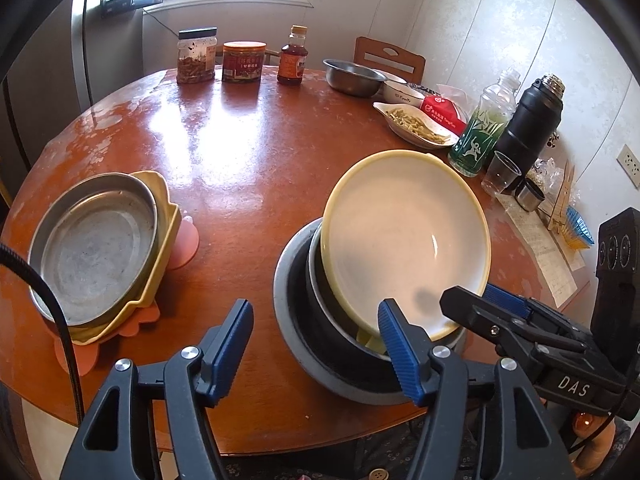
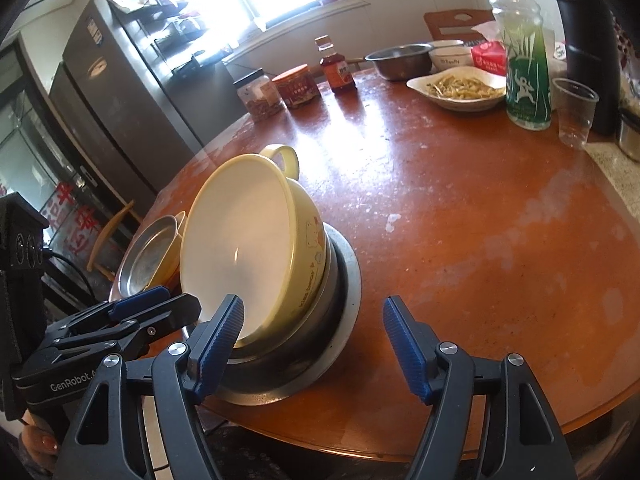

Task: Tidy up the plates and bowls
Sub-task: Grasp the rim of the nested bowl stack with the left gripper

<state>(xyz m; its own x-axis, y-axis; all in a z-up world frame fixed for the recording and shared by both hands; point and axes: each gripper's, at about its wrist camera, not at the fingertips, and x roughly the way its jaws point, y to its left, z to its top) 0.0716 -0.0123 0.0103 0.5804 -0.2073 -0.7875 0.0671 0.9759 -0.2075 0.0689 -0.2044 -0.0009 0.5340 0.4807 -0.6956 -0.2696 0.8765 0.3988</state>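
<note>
Both sets of jaws stand open, nothing between them. The yellow bowl [image 1: 404,248] sits tilted in a steel bowl [image 1: 320,344] at the near edge of the worktop [image 1: 248,152], white inside turned toward the cameras. The left gripper [image 1: 316,352] hangs just left of the bowl, its right pad close against the rim; I can't tell whether it touches. Left of the bowl, this view shows a steel pan [image 1: 96,248] nested in a yellow dish [image 1: 168,216] on pink mats [image 1: 186,240]. The right wrist view gives what that one hides: the bowl's handle [image 2: 286,160] and cartoon print. There the right gripper [image 2: 312,348] has its left pad by the rim and bare worktop beyond. Jars [image 1: 198,56] stand far behind the bowl.
</note>
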